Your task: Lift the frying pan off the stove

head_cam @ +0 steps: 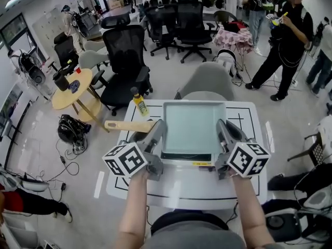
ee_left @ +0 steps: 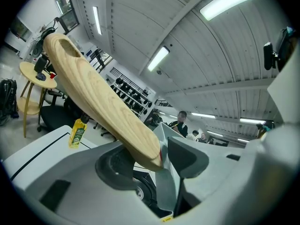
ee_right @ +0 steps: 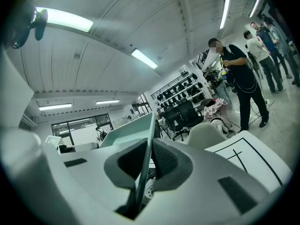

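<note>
White table [head_cam: 249, 119] amid office chairs [head_cam: 127, 61]; left hand-held gripper [head_cam: 160, 126] clamps frying pan [head_cam: 193, 124] handle [head_cam: 127, 125], right hand-held gripper [head_cam: 223, 126] its rim.

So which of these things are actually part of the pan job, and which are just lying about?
Part of the job: frying pan; stove under it; left gripper and right gripper, both clamped on the pan.

Just lying about: yellow bottle; round side table; office chairs; person standing by.
</note>
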Demonstrator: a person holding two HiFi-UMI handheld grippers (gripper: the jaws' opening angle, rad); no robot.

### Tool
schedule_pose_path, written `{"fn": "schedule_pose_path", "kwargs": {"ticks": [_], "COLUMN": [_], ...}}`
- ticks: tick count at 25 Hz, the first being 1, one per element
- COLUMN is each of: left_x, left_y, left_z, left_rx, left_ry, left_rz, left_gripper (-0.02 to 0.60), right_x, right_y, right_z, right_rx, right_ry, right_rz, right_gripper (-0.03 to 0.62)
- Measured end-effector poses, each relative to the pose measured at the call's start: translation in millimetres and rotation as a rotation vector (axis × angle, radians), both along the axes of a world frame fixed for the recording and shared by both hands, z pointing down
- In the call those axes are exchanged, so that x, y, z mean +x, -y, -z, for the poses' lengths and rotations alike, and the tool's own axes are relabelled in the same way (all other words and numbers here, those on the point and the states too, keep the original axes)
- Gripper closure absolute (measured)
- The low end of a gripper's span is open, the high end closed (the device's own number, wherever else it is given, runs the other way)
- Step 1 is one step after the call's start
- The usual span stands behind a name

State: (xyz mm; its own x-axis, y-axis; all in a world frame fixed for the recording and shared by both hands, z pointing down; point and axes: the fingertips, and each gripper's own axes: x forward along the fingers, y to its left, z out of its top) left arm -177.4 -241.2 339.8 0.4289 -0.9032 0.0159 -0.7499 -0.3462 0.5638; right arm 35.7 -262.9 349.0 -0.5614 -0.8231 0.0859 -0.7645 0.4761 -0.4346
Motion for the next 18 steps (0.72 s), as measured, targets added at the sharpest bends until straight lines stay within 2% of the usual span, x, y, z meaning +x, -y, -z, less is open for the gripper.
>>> {"fn": "schedule_pose_path", "kwargs": {"ticks": [18], "left_x": [-7.0], "left_y": [-14.3], "left_z": [5.2], "left_rx": [0.021], "left_ry": [-0.001], "left_rz": [0.009], "left_gripper": [0.374], "right_x": [-7.2], "right_y": [-11.5], "right_z": [5.9], "right_rx": [0.030], "right_ry": [0.007], "right_rz": [0.010], "right_gripper": [0.569]}}
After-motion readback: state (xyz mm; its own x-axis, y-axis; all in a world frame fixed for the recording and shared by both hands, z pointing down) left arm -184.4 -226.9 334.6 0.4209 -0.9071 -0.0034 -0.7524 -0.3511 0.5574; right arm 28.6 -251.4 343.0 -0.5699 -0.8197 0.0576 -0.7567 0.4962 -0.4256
